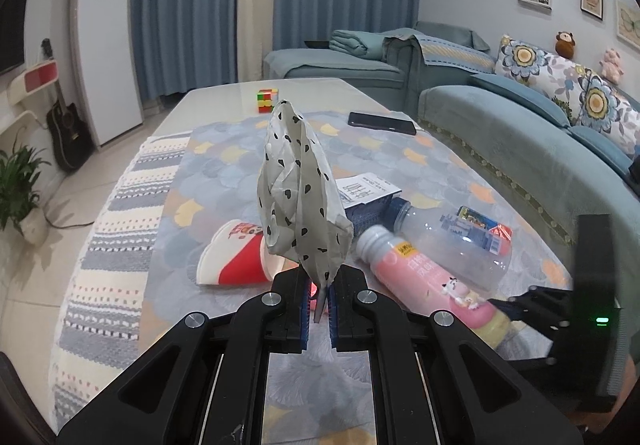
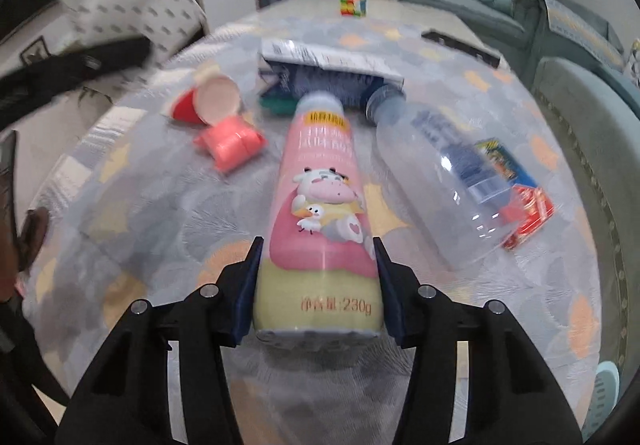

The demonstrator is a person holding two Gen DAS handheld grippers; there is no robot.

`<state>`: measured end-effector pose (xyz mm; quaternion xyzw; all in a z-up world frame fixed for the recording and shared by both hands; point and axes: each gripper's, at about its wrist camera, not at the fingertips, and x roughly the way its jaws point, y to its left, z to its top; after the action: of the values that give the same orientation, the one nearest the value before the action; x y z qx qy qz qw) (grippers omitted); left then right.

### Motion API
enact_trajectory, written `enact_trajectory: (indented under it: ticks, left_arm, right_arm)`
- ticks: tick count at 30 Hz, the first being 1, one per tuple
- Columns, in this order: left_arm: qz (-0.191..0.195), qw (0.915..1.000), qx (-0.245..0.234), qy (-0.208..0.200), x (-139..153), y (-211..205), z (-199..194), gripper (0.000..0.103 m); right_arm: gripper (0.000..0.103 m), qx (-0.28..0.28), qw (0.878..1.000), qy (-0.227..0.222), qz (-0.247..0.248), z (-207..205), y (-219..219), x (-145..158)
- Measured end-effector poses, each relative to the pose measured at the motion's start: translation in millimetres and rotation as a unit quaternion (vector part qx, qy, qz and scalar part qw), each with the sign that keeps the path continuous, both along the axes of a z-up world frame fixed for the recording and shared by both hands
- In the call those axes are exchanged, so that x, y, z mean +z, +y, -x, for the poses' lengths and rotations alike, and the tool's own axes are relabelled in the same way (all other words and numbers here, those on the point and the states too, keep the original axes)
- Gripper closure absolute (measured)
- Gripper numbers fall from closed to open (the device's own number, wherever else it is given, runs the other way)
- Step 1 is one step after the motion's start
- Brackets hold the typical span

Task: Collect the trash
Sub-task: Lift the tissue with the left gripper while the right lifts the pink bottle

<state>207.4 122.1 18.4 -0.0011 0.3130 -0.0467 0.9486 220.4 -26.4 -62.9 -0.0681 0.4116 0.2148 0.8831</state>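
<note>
My left gripper is shut on the edge of a white bag with black heart spots, which stands up above the table. The bag also shows at the upper left of the right wrist view. My right gripper is shut on a pink and yellow milk bottle and holds it by its base, cap pointing away. The bottle and the right gripper show at the right of the left wrist view. On the patterned cloth lie a clear plastic bottle, a red paper cup, a pink wrapper and a dark carton.
A small colourful packet lies under the clear bottle's far side. A Rubik's cube and a black phone lie farther back on the table. A teal sofa runs along the right. A fridge and guitar stand at the left.
</note>
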Motion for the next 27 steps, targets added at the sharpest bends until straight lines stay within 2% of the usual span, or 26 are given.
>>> enact_trajectory:
  ticks: [5,14,27]
  left_arm:
    - [-0.004,0.9999,-0.008,-0.005,2.1,-10.0,2.4,0.098]
    - [-0.013,0.9996,-0.022,-0.009,1.7,-24.1,6.5,0.098]
    - [-0.014,0.9994,-0.031,-0.012,2.7,-25.8,7.8,0.098]
  right_arm:
    - [0.055,-0.003,0.999,-0.033,-0.039,18.3,-20.0,27.2]
    - [0.055,-0.014,0.993,-0.094,-0.074,42.8,-42.9,69.8]
    - [0.055,-0.014,0.985,-0.134,-0.105,67.6,-58.8,110.6]
